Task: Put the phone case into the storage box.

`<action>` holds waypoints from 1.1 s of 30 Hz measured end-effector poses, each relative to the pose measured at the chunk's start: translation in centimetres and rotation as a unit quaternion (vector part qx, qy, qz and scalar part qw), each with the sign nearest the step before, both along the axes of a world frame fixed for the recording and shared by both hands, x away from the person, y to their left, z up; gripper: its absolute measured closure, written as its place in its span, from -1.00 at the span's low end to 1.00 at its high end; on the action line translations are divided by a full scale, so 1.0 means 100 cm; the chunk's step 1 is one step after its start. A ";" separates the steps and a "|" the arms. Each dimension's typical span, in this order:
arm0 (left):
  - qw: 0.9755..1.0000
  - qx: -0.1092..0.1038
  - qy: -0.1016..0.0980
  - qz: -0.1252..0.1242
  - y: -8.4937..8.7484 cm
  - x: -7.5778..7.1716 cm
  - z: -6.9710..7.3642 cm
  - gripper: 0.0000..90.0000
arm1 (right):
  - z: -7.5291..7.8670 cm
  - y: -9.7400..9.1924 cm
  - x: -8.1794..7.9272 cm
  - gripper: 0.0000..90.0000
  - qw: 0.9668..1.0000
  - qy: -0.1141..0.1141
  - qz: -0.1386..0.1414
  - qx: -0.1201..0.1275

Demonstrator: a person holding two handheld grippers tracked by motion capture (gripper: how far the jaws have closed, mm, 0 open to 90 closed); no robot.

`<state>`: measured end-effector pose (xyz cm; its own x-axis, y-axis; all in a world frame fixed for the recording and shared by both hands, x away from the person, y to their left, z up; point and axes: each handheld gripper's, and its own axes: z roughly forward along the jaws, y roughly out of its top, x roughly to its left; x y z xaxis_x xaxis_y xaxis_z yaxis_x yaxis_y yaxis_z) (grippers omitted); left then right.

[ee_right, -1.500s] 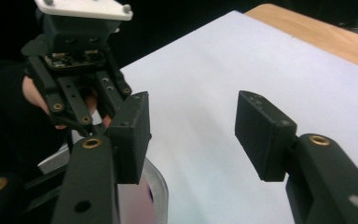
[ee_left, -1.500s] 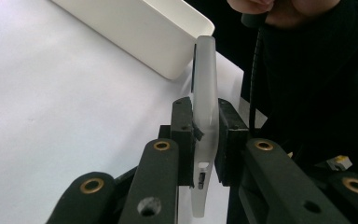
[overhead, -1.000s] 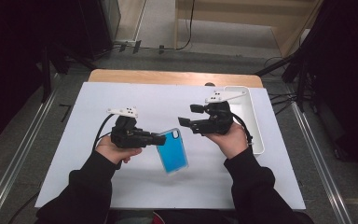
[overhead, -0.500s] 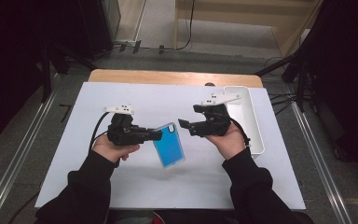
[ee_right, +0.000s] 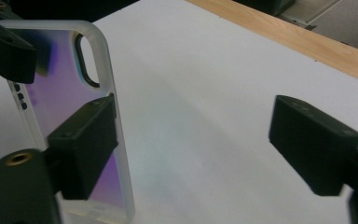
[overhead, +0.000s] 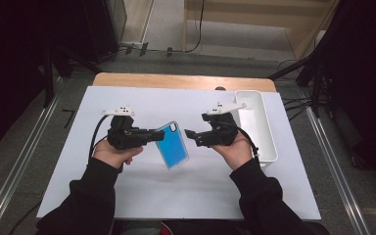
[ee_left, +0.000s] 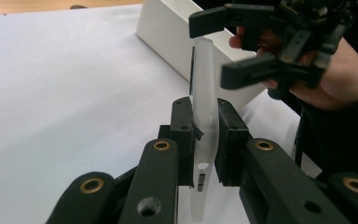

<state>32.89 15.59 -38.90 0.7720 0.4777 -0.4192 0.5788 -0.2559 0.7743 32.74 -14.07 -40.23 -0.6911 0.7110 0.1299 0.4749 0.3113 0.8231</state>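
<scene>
Looking down from the high view, a blue phone case (overhead: pixel 172 146) is seen held up over the white desk (overhead: pixel 142 196), clamped near its upper left edge by the left gripper (overhead: pixel 152 135). The case sits tilted, camera cutout at the top, roughly in the middle between both hands. The right gripper (overhead: pixel 194 136) is found just to the right of the case, its jaws spread wide and closed on nothing; they have just been opening, and nothing is pinched between them. A white bin (overhead: pixel 258 128) is parked along the right side of the desk, just beyond the right hand (overhead: pixel 235 152).

In the left gripper view, the phone case (ee_left: pixel 204 93) is seen edge-on, frosted and standing upright, squeezed tight between the two black jaws so both pads are pressed onto its sides. The right gripper (ee_left: pixel 233 51) is visible farther off, jaws apart on either side of the case's top end, with no clear contact made. The white bin (ee_left: pixel 168 32) is behind it.

In the right gripper view, the phone case (ee_right: pixel 74 107) is shown at the left with a purple-blue tint and an oval camera cutout. One jaw is seen in front of its edge, the other is well apart at the right, with bare desk (ee_right: pixel 205 93) between them.
</scene>
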 end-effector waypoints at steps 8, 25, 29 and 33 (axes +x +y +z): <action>0.999 -0.009 -0.002 0.032 0.006 0.003 0.000 0.76 | -0.005 0.005 0.000 -1.00 1.000 0.016 0.017 0.007; 0.996 -0.022 0.000 0.081 0.013 0.005 0.000 0.76 | -0.007 0.023 -0.010 -1.00 1.000 -0.001 0.000 0.012; 0.996 -0.022 0.008 0.088 0.012 0.004 -0.001 0.76 | -0.008 0.028 -0.012 -1.00 1.000 0.001 -0.002 0.011; 0.995 -0.015 0.017 0.093 0.010 0.005 -0.002 0.76 | -0.010 0.033 -0.014 -1.00 1.000 0.003 -0.008 0.015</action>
<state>33.35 16.58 -39.07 0.6571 0.5978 -0.4591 0.6393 -0.1194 0.7596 31.37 -10.77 -41.20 -0.6788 0.7179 0.1546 0.4840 0.2791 0.8294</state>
